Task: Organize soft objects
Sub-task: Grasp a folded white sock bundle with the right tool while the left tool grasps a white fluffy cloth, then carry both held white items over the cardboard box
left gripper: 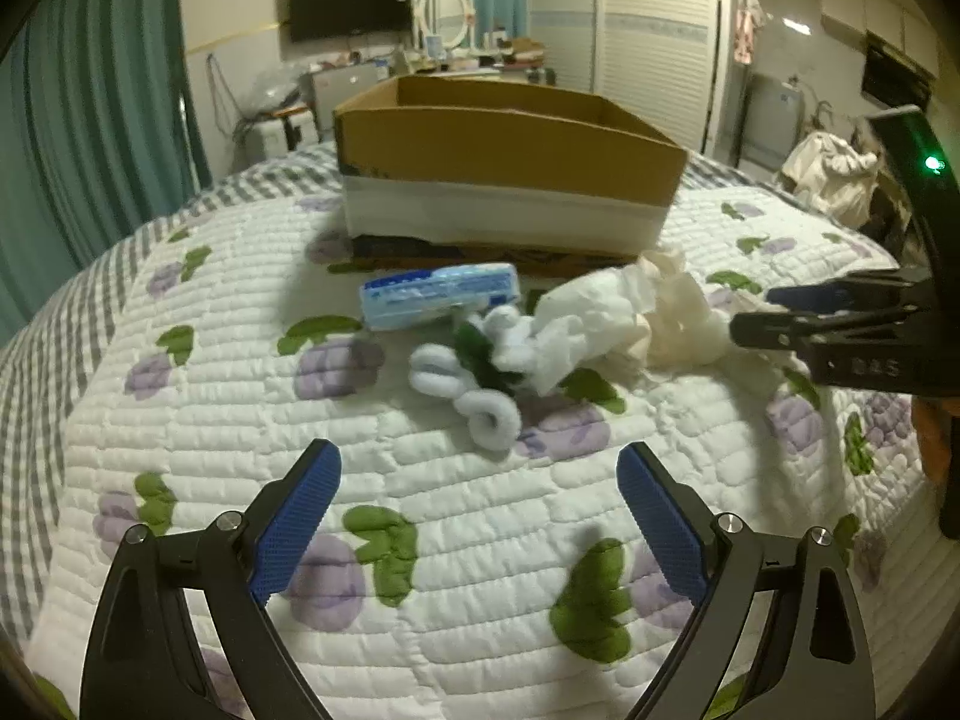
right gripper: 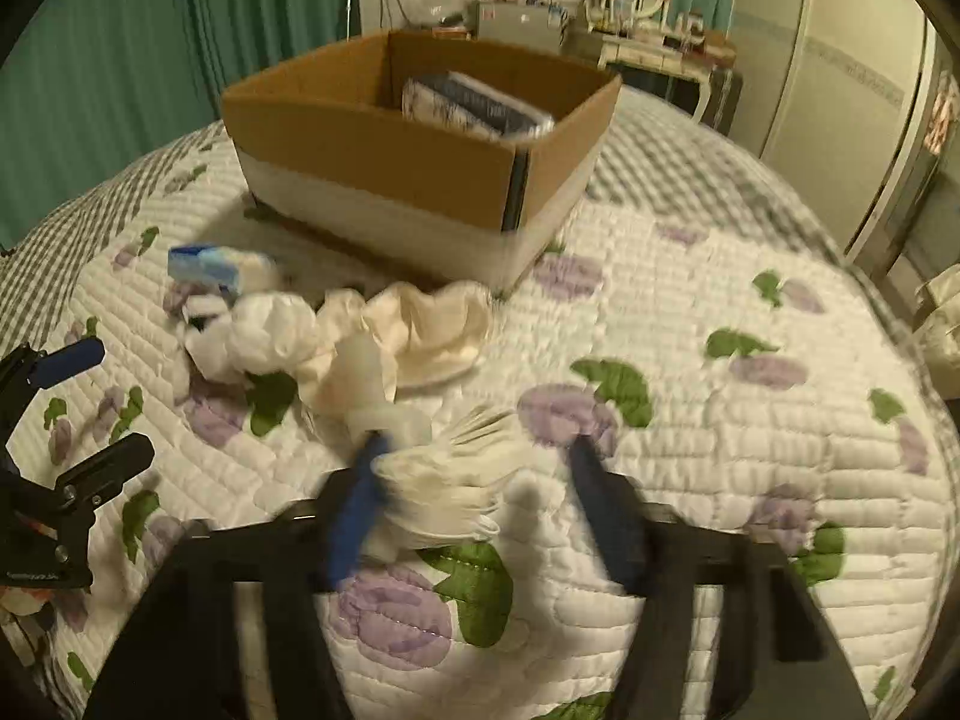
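Observation:
A cardboard box [left gripper: 510, 144] stands on the quilted bed; in the right wrist view [right gripper: 384, 150] it holds dark packets [right gripper: 480, 105]. In front of it lie a blue tissue pack [left gripper: 438, 295], white fuzzy hair ties [left gripper: 474, 384], a crumpled white tissue [left gripper: 588, 324] and a cream cloth [right gripper: 420, 324]. My left gripper [left gripper: 480, 510] is open and empty, just short of the hair ties. My right gripper [right gripper: 474, 480] is blurred, its fingers spread around a white folded piece [right gripper: 456, 492] that trails from the cloth pile. It also shows side-on in the left wrist view [left gripper: 780, 315].
The bed quilt [left gripper: 420, 480] with purple flowers and green leaves fills the foreground. Teal curtains [left gripper: 78, 120] hang on the left. A dresser with a mirror [left gripper: 444, 12] and a TV [left gripper: 348, 3] stand behind the bed. Clothes [left gripper: 834, 174] lie at the right.

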Tool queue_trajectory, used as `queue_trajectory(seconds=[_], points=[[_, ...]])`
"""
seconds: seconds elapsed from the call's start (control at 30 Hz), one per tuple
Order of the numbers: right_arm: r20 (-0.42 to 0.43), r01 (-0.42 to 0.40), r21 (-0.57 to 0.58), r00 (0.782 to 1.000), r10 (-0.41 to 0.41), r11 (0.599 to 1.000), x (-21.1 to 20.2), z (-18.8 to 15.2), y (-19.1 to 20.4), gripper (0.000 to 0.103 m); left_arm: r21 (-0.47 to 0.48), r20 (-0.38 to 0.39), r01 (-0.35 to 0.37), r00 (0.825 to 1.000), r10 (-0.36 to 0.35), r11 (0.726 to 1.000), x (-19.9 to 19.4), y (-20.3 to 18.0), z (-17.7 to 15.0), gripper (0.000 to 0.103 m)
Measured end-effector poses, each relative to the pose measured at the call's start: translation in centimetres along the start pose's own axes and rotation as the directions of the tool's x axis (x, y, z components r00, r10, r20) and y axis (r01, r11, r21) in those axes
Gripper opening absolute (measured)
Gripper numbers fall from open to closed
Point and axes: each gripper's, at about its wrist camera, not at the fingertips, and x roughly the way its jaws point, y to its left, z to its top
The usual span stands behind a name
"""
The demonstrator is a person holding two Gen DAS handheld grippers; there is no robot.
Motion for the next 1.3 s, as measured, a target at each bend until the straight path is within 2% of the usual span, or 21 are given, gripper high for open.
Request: queue_trajectory(seconds=[0.1, 0.27, 0.4, 0.43, 0.5, 0.57, 0.67, 0.8, 0.9, 0.97, 1.07, 1.3], points=[[0.017, -0.033, -0.007, 0.999, 0.033, 0.999, -0.4, -0.2, -0.3, 0.028, 0.009, -0.001, 0.003, 1.000, -0.003, 1.000, -0.4, -1.0, 0.0, 0.094], [0.067, -0.043, -0.023, 0.997, 0.044, 0.999, -2.1, -0.3, -0.6, 0.028, -0.003, -0.004, 0.030, 1.000, -0.030, 1.000, -0.8, -3.5, 1.3, 0.094], [0.127, -0.006, -0.046, 0.992, 0.012, 0.999, -3.9, -0.1, -1.5, 0.028, -0.029, 0.006, 0.063, 0.998, -0.063, 0.998, -0.5, -6.3, 2.8, 0.093], [0.136, 0.001, -0.044, 0.991, 0.005, 0.999, -4.2, -0.1, -1.9, 0.028, -0.040, 0.003, 0.078, 0.997, -0.078, 0.996, -0.2, -7.0, 3.2, 0.090], [0.145, 0.015, -0.028, 0.989, -0.010, 0.999, -4.4, -0.2, -3.0, 0.028, -0.047, -0.010, 0.086, 0.996, -0.086, 0.995, 0.7, -8.4, 3.9, 0.078], [0.146, 0.018, -0.009, 0.989, -0.017, 1.000, -4.4, -0.2, -4.0, 0.028, -0.049, -0.020, 0.086, 0.996, -0.087, 0.995, 1.6, -9.7, 4.4, 0.074], [0.147, 0.009, 0.027, 0.989, -0.012, 1.000, -4.3, -0.5, -5.5, 0.028, -0.048, -0.034, 0.091, 0.995, -0.093, 0.995, 3.1, -11.0, 4.9, 0.062], [0.139, -0.005, 0.044, 0.990, -0.002, 0.999, -3.8, -0.7, -6.3, 0.028, -0.059, -0.059, 0.070, 0.996, -0.074, 0.996, 5.1, -11.7, 5.3, 0.060], [0.130, -0.008, 0.041, 0.991, 0.003, 0.999, -3.3, -1.0, -6.3, 0.028, -0.064, -0.082, 0.051, 0.995, -0.056, 0.997, 6.6, -11.6, 5.3, 0.048], [0.126, -0.014, 0.039, 0.992, 0.009, 0.999, -3.2, -1.1, -6.3, 0.028, -0.080, -0.103, 0.061, 0.992, -0.069, 0.995, 7.3, -11.3, 5.1, 0.043], [0.130, -0.017, 0.040, 0.991, 0.012, 0.999, -3.2, -1.3, -6.6, 0.028, -0.083, -0.091, 0.080, 0.992, -0.088, 0.993, 6.7, -10.8, 4.8, 0.036], [0.147, -0.003, 0.033, 0.989, -0.002, 0.999, -4.2, -1.2, -6.0, 0.028, -0.056, -0.065, 0.138, 0.988, -0.141, 0.989, 2.9, -9.5, 3.7, 0.034]])
